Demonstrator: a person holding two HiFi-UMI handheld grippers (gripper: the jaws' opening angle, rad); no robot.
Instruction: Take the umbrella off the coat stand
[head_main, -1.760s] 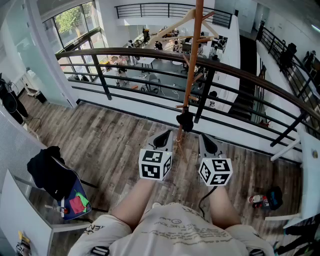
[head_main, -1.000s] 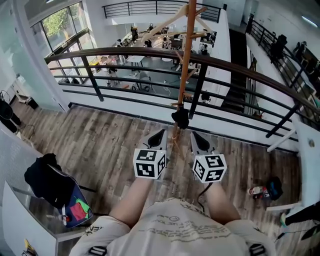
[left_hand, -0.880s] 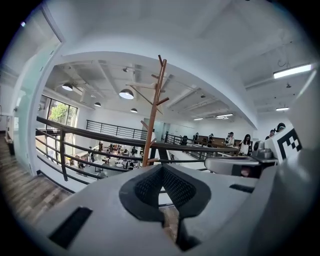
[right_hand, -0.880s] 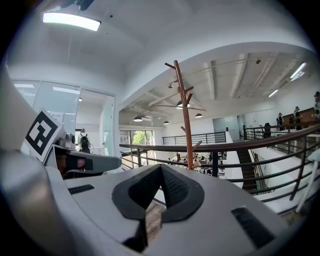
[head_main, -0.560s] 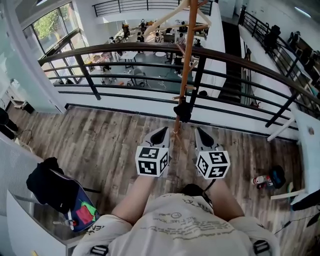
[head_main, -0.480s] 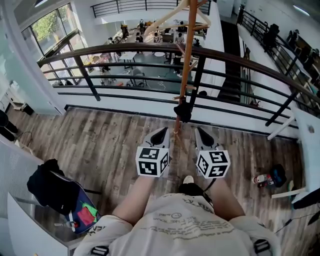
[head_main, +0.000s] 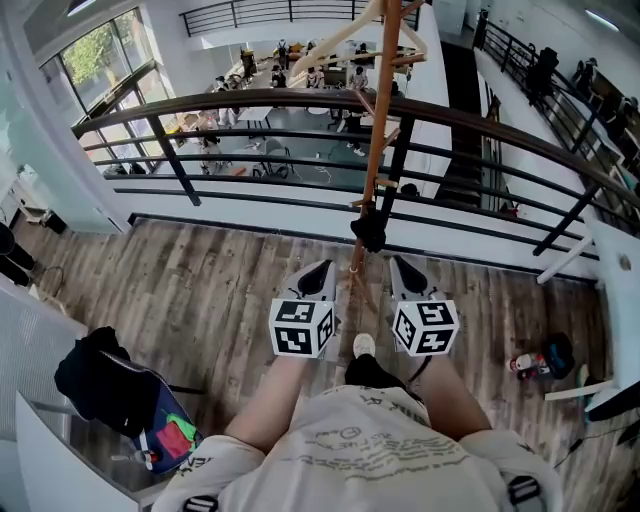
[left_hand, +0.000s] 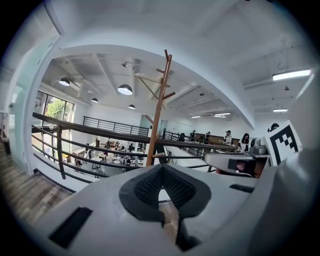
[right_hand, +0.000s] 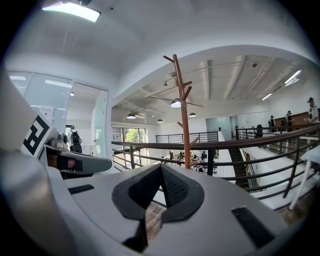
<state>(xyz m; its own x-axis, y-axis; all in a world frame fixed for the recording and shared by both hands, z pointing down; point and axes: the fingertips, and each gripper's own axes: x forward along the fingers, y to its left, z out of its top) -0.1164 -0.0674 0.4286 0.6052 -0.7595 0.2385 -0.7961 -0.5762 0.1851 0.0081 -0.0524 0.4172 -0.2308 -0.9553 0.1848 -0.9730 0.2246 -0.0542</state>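
A brown wooden coat stand (head_main: 376, 140) rises in front of the black railing, its pegs spreading at the top. A small black folded umbrella (head_main: 369, 232) hangs low on its pole. My left gripper (head_main: 318, 276) and right gripper (head_main: 407, 273) are side by side just short of the stand, one on each side of the pole and below the umbrella. Both are shut with nothing in them. The left gripper view shows its jaws (left_hand: 161, 169) meeting, with the coat stand (left_hand: 159, 105) ahead. In the right gripper view the jaws (right_hand: 160, 168) also meet below the coat stand (right_hand: 183, 110).
A black metal railing (head_main: 250, 100) runs behind the stand, with an open lower floor beyond it. A chair with a black garment (head_main: 98, 368) stands at the lower left. Small items (head_main: 540, 358) lie on the wooden floor at the right, next to a white table edge (head_main: 618, 290).
The person has stepped towards the stand, and a shoe now shows on the floor under the grippers. Both grippers have drifted a little forward and stay shut.
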